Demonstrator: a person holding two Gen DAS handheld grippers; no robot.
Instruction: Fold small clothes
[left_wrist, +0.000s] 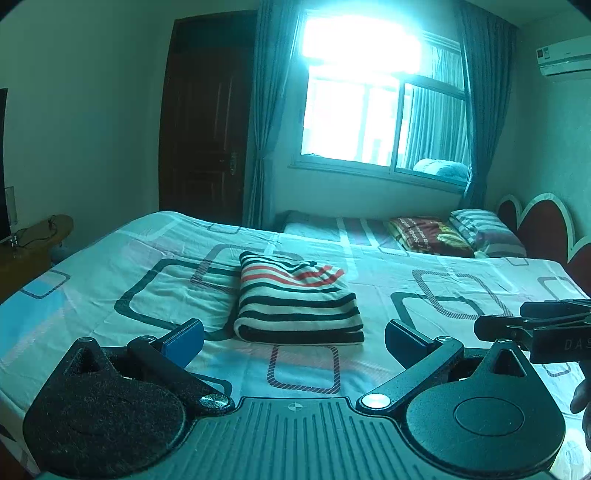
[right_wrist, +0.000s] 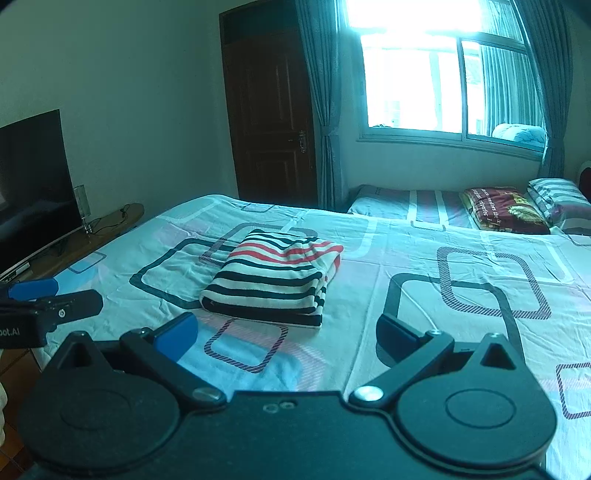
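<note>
item under inspection: one small striped knit garment in black, white and red bands, lying on the bed sheet printed with rounded squares. it sits as a compact rectangular bundle of several layers, edges roughly squared, upper layer slightly rumpled toward the far side. in the right wrist view the same garment shows stacked folds along its right edge.

tooling: the left gripper is spread wide, blue pads apart, empty, held just short of the bundle and not touching it. the right gripper is likewise spread wide and empty, clear of the cloth, near its closest corner (each tool also appears at the margin of the other's view).

progress, as a judgement: folding of this piece looks complete or nearly so; at most a light smoothing of the rumpled top layer remains. no other loose small clothes can be seen on the sheet; the folded items by the pillow appear to be bedding.
</note>
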